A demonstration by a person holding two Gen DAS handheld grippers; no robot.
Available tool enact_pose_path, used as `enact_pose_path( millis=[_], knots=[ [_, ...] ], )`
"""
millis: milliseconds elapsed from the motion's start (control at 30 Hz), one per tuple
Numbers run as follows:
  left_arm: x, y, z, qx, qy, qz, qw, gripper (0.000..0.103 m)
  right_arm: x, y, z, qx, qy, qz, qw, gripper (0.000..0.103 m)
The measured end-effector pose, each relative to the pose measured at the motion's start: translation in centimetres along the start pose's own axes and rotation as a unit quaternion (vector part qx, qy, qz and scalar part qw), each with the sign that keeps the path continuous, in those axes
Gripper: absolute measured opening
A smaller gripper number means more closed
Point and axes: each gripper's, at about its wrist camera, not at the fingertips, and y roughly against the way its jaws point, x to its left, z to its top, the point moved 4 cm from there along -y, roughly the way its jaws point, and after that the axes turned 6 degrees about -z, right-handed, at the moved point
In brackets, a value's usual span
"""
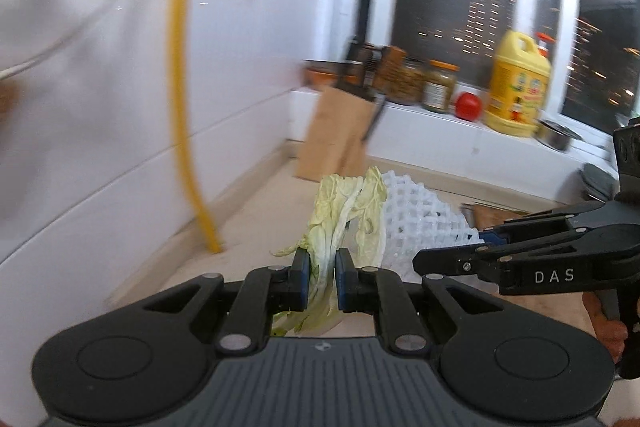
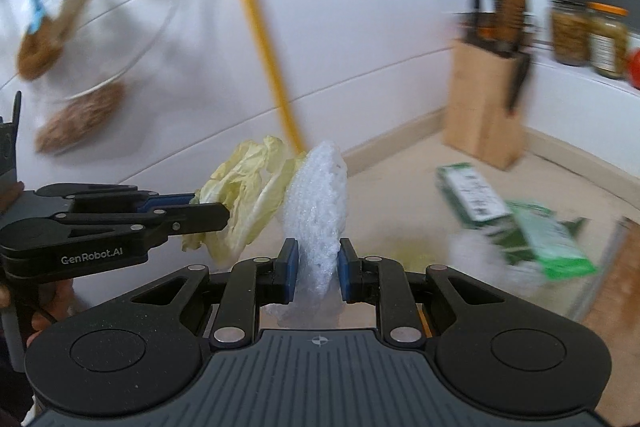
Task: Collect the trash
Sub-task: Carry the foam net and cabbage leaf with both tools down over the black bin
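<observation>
Right wrist view: blurred green packets (image 2: 520, 219), cropped beyond foam-gripping right tool (image 2: 318, 265).

Green packets (image 2: 520, 223) blurred; hanging utensils (image 2: 44, 35) smeared.

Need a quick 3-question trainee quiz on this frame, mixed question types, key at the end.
1. What does the left gripper hold?
2. True or false: the right gripper is empty.
3. Where is the knife block? A) on the counter by the wall B) on the window ledge

Key: 1. a cabbage leaf, clamped between its fingers. 2. False: it grips white foam netting. 3. A.
</observation>
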Motion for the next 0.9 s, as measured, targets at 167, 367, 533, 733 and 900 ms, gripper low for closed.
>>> enact_pose_path(
  millis=[167,367,533,733,900],
  knots=[
    [2.4,3.4,-2.3,-0.006,0.03,0.046,0.9984,0.009,4.7,-1.6,-0.3,0.014,0.037,0.054,0.998,0.027],
    [5.6,6.7,-5.6,-0.005,0.076,0.098,0.9922,0.009,9.7,-3.6,-1.2,0.038,0.066,0.105,0.992,0.027],
    [8.0,8.1,-8.4,0.006,0.104,0.142,0.9844,0.009,12.9,-5.5,-2.4,0.064,0.082,0.134,0.986,0.027],
    [11.1,7.0,-12.5,0.046,0.15,0.172,0.9726,0.009,16.2,-9.1,-4.8,0.113,0.101,0.148,0.977,0.027],
    [13.2,5.0,-15.7,0.083,0.186,0.183,0.9617,0.009,18.1,-11.9,-6.9,0.156,0.111,0.153,0.97,0.027]
  ],
)
